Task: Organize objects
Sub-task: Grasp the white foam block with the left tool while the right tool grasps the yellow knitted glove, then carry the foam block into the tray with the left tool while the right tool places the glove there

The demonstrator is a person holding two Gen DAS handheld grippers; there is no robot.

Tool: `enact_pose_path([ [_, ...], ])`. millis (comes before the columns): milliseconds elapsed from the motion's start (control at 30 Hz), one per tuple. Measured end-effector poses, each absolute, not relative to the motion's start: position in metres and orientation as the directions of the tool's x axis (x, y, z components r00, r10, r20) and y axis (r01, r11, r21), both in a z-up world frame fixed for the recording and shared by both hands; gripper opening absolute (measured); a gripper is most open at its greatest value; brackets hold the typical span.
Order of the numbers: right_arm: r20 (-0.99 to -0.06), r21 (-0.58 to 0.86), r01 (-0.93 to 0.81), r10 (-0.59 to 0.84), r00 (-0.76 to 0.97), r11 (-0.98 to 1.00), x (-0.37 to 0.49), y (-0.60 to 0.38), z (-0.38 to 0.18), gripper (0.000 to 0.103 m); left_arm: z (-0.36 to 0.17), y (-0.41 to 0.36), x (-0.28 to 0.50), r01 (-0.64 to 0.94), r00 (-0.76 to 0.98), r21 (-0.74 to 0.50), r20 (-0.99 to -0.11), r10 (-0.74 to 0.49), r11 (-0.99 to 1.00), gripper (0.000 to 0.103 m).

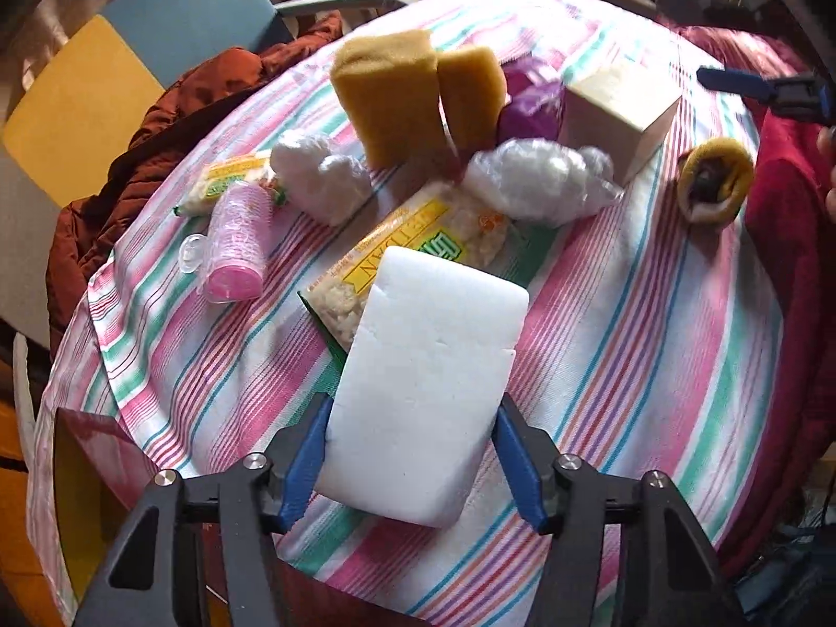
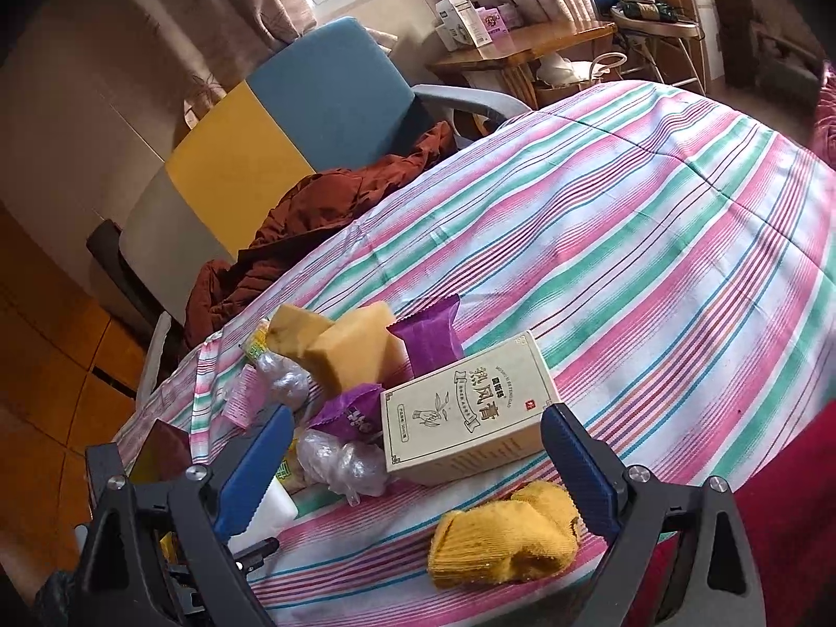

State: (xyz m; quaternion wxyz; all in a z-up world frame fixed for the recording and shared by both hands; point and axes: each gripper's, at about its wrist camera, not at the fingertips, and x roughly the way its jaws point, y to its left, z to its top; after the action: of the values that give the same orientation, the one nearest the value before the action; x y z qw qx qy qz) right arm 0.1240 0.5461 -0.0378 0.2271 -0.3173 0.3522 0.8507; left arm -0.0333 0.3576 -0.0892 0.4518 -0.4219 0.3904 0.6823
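Observation:
My left gripper (image 1: 413, 418) is shut on a white foam block (image 1: 426, 386) and holds it tilted over the striped cloth (image 1: 653, 339), above a yellow-green snack packet (image 1: 418, 251). My right gripper (image 2: 418, 436) is open and empty, its fingers (image 2: 580, 462) either side of a cream box (image 2: 465, 407) and above a yellow sock roll (image 2: 504, 533). The right gripper also shows in the left wrist view (image 1: 763, 89). Two yellow sponges (image 1: 386, 94) stand at the back of the pile.
A pink ribbed cup (image 1: 237, 245), clear crumpled bags (image 1: 538, 183), a purple packet (image 2: 431, 337) and a second snack packet (image 1: 230, 180) lie on the cloth. A rust jacket (image 2: 313, 214) lies on a blue-yellow chair (image 2: 292, 109) at the left. A red blanket (image 1: 784, 235) is on the right.

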Motion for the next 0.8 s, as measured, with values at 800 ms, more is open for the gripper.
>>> enact_pose_path([
  [800, -0.918, 0.203, -0.721, 0.128, -0.376, -0.662, 0.119, 0.532, -0.086, 0.061, -0.015, 0.225, 0.014, -0.822, -0.229, -0.181, -0.763, 0.604, -0.539, 0.062],
])
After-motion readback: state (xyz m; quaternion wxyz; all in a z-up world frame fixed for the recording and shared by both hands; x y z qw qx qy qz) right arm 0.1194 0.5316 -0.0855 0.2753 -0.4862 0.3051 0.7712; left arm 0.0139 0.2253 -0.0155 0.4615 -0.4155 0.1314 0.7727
